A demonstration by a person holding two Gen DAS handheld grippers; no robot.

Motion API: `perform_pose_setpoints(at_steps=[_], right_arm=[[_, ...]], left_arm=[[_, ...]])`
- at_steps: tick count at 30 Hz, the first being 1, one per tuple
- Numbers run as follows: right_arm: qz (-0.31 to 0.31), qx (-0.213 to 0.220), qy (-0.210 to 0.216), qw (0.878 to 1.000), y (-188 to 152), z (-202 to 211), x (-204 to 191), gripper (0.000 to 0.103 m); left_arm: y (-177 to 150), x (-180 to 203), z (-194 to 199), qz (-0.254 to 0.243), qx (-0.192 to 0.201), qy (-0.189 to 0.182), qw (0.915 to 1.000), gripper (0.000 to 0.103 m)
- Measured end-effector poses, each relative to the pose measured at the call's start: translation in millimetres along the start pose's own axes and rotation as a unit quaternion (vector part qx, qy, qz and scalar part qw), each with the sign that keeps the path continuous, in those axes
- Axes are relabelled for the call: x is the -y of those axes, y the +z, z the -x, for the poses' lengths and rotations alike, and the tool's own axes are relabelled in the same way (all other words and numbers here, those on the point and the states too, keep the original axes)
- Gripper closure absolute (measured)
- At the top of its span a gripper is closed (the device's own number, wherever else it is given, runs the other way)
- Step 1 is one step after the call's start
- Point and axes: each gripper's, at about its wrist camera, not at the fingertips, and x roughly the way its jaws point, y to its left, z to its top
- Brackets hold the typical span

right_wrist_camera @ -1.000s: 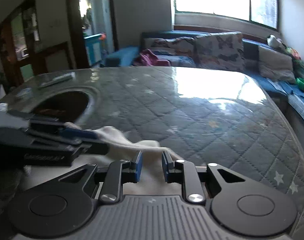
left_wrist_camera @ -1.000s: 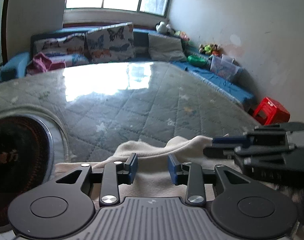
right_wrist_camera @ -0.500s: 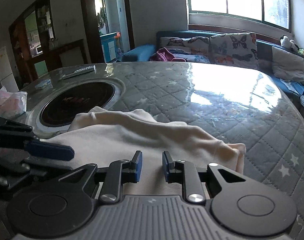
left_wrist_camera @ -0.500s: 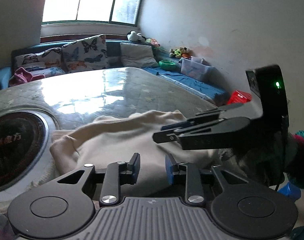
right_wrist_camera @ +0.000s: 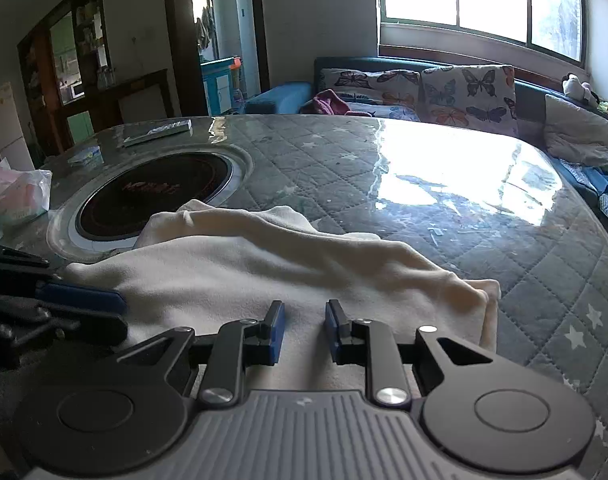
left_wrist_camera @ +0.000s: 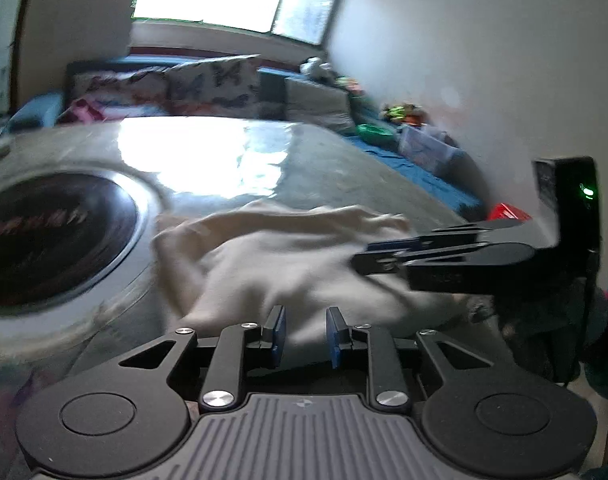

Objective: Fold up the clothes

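i have a cream cloth (right_wrist_camera: 263, 276) lying rumpled on the quilted table (right_wrist_camera: 464, 184), its near edge under both my tools and its far left corner touching the rim of the round burner (right_wrist_camera: 151, 196) set in the table. my right gripper (right_wrist_camera: 304, 330) hangs just over the near part of the cloth with its jaws a little apart and nothing between them; the cloth shows through the gap. my left gripper (left_wrist_camera: 302, 334) is the same, slightly parted and empty, though its view is smeared so i can't read fine detail. each tool shows in the other's view, close at the side. i judge this to be the start of a fold: the cloth is bunched, with a ridge running across it and no clean crease yet. the next move, i think, calls for lowering each gripper onto a near corner or edge, pinching only one layer, then lifting evenly so the cloth spreads instead of dragging toward the burner.
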Motion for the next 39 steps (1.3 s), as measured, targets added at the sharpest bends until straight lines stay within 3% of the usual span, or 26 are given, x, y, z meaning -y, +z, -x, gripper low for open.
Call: perform_pose_setpoints(at_steps=[7, 11, 16, 20, 26, 28, 30, 32, 39], right_arm=[[0.013, 0.003, 0.000, 1.000, 4, 4, -4, 0.081], [0.026, 0.019, 0.020, 0.999, 10, 13, -17, 0.081], [0.070, 0.031, 0.061, 0.995, 15, 21, -49, 0.081], [0.106, 0.029, 0.079, 0.991, 13, 23, -70, 0.081], [0.112, 0.016, 0.056, 0.992, -2, 23, -65, 0.081], [0.100, 0.008, 0.049, 0.994, -7, 22, -58, 0.080], [0.091, 0.006, 0.048, 0.995, -11, 22, -52, 0.077], [0.087, 0.004, 0.046, 0.995, -13, 22, -49, 0.073], [0.092, 0.000, 0.051, 0.994, -15, 19, -48, 0.072]], left_arm=[[7, -16, 26, 0.035, 0.009, -0.007, 0.9993, 0.078], [27, -40, 32, 0.063, 0.029, 0.032, 0.9971, 0.078], [44, -73, 10, 0.100, 0.009, 0.056, 0.9934, 0.078], [48, -77, -12, 0.089, -0.017, 0.053, 0.9944, 0.078], [47, -76, -28, 0.070, -0.028, 0.053, 0.9957, 0.081], [47, -76, -32, 0.060, -0.030, 0.054, 0.9963, 0.093], [49, -75, -36, 0.052, -0.032, 0.054, 0.9966, 0.097], [51, -74, -35, 0.048, -0.029, 0.054, 0.9970, 0.098], [71, -67, -24, 0.009, 0.005, 0.060, 0.9981, 0.099]])
